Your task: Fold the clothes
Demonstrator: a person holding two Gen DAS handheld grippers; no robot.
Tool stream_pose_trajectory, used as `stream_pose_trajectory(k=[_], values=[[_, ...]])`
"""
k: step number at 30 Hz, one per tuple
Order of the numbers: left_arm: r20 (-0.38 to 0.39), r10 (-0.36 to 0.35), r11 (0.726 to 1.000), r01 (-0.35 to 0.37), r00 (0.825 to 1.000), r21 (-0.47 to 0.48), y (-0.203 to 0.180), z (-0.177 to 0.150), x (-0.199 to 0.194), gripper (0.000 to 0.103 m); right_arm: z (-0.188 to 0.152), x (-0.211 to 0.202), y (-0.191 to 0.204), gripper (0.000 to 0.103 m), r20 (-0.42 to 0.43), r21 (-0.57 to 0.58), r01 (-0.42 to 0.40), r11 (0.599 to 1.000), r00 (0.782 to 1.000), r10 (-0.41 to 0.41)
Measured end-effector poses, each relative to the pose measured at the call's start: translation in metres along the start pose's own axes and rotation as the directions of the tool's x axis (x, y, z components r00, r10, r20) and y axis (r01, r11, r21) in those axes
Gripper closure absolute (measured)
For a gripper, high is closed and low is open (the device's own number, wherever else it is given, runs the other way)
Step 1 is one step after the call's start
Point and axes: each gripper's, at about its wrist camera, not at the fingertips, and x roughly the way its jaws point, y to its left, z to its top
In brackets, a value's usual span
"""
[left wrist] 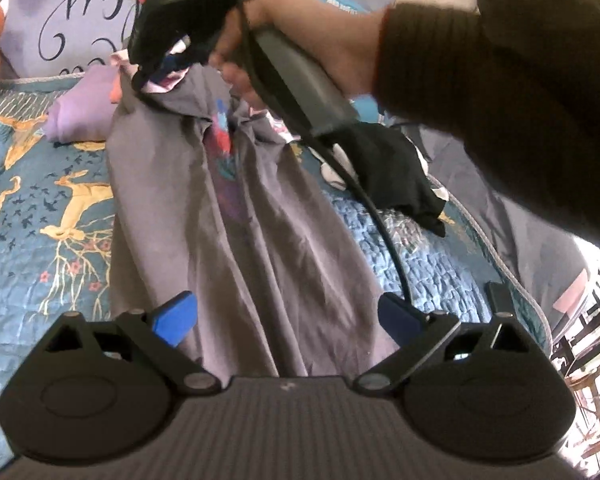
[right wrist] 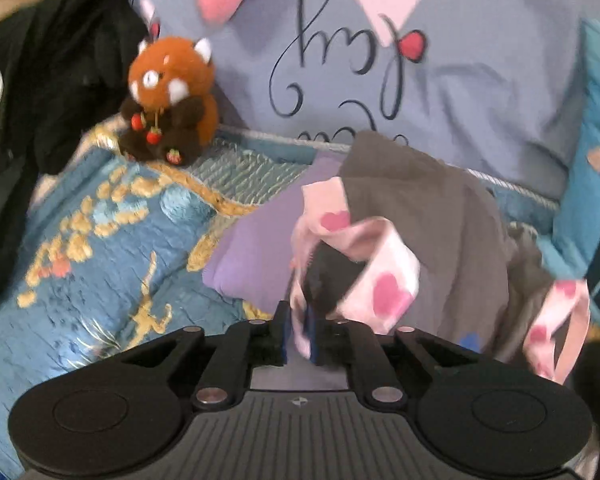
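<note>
Bed under my jaws, nothing folded yet. Grey shirt hangs ahead, still long and rumpled. My right jaws nearly closed, pinching its pink heart-print trim; left jaws wide, empty, cloth between them.

A grey cotton shirt bears a red-and-blue print and pink heart-patterned white trim. The blue quilted bedspread shows gold deer. Blue-padded black right tongs.
</note>
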Motion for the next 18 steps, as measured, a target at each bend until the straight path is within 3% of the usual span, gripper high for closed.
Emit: stream_pose_trajectory(k=[4,8,11,14,18], values=[[0.0,-0.012,1.0,0.012,1.0,0.012,-0.003,0.001,0.001,0.005,-0.016,-0.032,-0.017,0.078,0.086,0.041,-0.02,0.999,0.996,0.016],[0.006,-0.021,1.0,0.021,1.0,0.009,-0.003,0.0,0.0,0.005,-0.011,-0.046,-0.029,0.076,0.133,0.05,0.089,0.995,0.987,-0.095],[0.006,-0.017,1.0,0.017,1.0,0.011,-0.004,0.0,0.001,0.004,0.002,-0.038,-0.031,0.073,0.122,0.071,0.105,0.992,0.986,-0.114],[-0.001,-0.007,1.0,0.007,1.0,0.013,-0.003,-0.001,0.002,0.004,0.01,-0.023,-0.023,0.073,0.108,0.046,0.079,0.996,0.991,-0.083],[0.0,-0.01,1.0,0.01,1.0,0.008,-0.002,-0.001,0.002,0.004,0.007,0.001,-0.021,0.069,-0.005,0.117,-0.096,0.989,0.995,0.097]])
